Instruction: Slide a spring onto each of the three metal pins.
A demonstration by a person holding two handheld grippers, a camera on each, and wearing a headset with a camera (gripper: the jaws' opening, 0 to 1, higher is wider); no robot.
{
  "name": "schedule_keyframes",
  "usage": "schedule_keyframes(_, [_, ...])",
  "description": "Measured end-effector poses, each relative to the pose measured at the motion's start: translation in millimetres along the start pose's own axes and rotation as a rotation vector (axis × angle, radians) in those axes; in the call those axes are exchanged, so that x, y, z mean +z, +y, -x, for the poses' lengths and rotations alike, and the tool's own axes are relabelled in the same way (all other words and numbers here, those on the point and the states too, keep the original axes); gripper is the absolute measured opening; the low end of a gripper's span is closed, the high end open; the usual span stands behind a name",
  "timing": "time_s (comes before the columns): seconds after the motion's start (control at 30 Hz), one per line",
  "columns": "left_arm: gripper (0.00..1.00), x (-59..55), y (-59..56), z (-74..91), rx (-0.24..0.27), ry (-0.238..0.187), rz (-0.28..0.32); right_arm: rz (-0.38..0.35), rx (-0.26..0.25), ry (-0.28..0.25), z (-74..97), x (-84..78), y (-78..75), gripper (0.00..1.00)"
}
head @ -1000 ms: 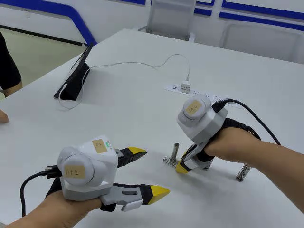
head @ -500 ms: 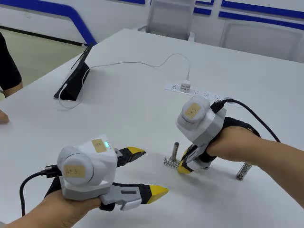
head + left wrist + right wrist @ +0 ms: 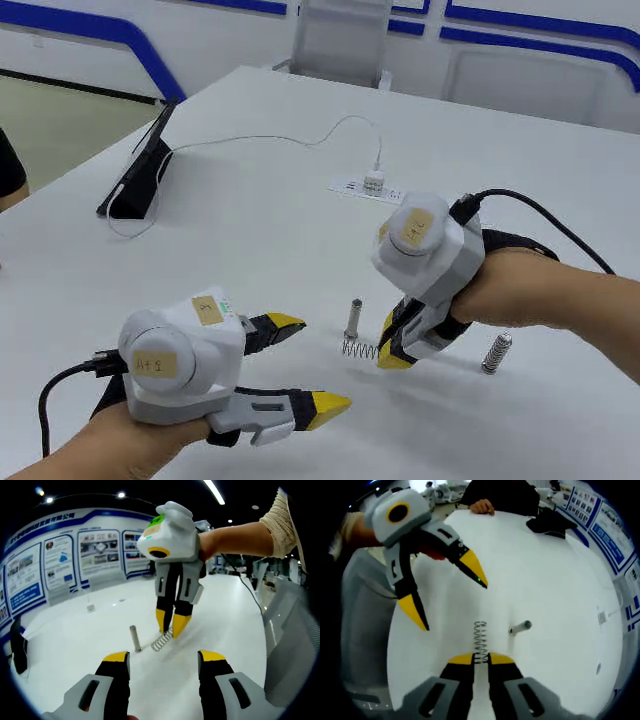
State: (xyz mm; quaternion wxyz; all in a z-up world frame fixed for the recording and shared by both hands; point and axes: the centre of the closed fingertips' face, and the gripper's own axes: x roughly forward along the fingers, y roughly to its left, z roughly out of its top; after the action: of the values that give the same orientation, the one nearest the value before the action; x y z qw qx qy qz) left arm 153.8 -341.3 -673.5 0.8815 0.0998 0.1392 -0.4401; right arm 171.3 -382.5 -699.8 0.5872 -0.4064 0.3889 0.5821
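A bare metal pin point(image 3: 353, 319) point(image 3: 133, 638) point(image 3: 520, 627) stands upright on the white table point(image 3: 250, 230). My right gripper point(image 3: 392, 357) point(image 3: 170, 629) point(image 3: 480, 659) is shut on one end of a spring point(image 3: 359, 349) point(image 3: 161, 640) point(image 3: 480, 639); the spring points toward the pin's base. A second pin with a spring on it point(image 3: 495, 352) stands to the right, beyond the right hand. My left gripper point(image 3: 305, 363) point(image 3: 162, 657) hovers open at the near left, nothing between its jaws, facing the pin.
A tablet point(image 3: 135, 171) on a stand sits at the far left, with a white cable point(image 3: 270, 138) running to a power strip point(image 3: 368, 187) behind the work. A person sits at the table's far end point(image 3: 495, 497). A chair point(image 3: 340, 40) stands beyond the table.
The right gripper has lifted slightly with the spring, which now stretches out toward the pin. The head camera has shifted; the left gripper has held still.
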Motion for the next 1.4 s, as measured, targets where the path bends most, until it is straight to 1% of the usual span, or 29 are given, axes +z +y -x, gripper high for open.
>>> schedule_keyframes(0.1, [0.51, 2.6, -4.7, -1.5, -0.016, -0.004, -0.015, 0.046, 0.017, 0.004, 6.9, 2.1, 9.5, 0.11])
schedule_keyframes(0.37, [0.38, 7.0, -14.0, -4.1, -0.052, -0.017, -0.05, 0.12, 0.032, -0.003, 18.7, 12.2, 21.8, 0.11])
schedule_keyframes(0.7, [0.23, 9.7, -21.9, -4.4, -0.078, -0.033, -0.089, 0.186, 0.057, 0.013, 19.5, 18.2, 32.3, 0.11])
schedule_keyframes(0.93, [0.13, 10.8, -22.9, -5.1, -0.083, -0.041, -0.116, 0.21, 0.061, 0.022, 21.3, 18.4, 34.9, 0.11])
schedule_keyframes(1.17, [0.12, 10.5, -23.7, -6.2, -0.088, -0.041, -0.12, 0.221, 0.055, 0.025, 27.4, 19.0, 36.8, 0.11])
schedule_keyframes(1.4, [0.12, 11.2, -23.4, -6.3, -0.088, -0.041, -0.12, 0.236, 0.043, 0.012, 38.3, 26.1, 37.6, 0.11])
